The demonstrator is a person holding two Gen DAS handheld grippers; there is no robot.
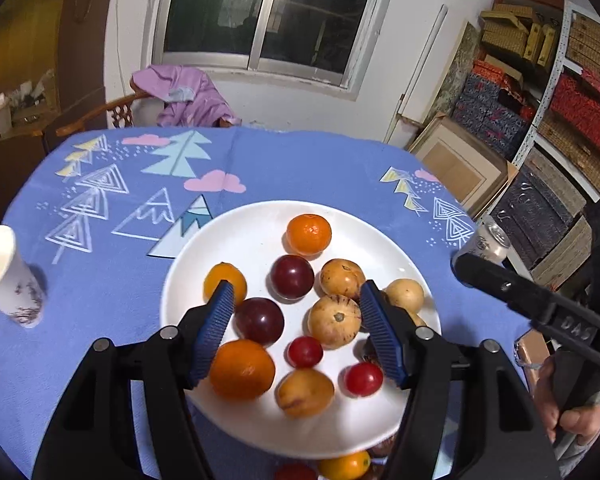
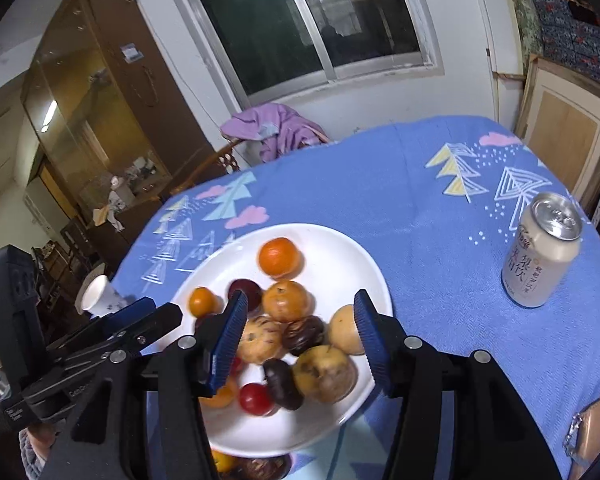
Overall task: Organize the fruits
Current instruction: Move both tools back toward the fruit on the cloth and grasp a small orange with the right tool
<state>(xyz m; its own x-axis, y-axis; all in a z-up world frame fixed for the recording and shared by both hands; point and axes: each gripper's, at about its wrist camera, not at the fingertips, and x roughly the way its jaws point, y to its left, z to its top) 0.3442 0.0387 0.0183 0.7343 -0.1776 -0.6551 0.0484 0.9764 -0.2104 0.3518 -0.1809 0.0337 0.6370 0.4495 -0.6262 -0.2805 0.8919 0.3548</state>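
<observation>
A white plate [image 1: 260,216] on the blue tablecloth holds several fruits: oranges [image 1: 309,234], dark red plums [image 1: 292,277], pale yellow striped fruits [image 1: 335,321] and small red ones [image 1: 305,351]. My left gripper [image 1: 296,296] hovers over the plate's middle, open, with nothing pressed between its blue pads [image 1: 216,328]. Over the plate's near side my right gripper [image 2: 300,304] is also open, its pads [image 2: 228,336] touching no fruit. Below the plate's near rim, more fruit [image 1: 344,465] shows, partly hidden. A hand [image 1: 568,408] holds the right gripper's handle.
A paper cup [image 1: 8,276] stands left of the plate, and a drink can [image 2: 544,252] to its right. A brown pouch with a chain [image 2: 596,432] lies at the near right edge. Behind the table stands a chair with a purple garment [image 1: 184,96]; shelves of boxes [image 1: 560,120] line the right.
</observation>
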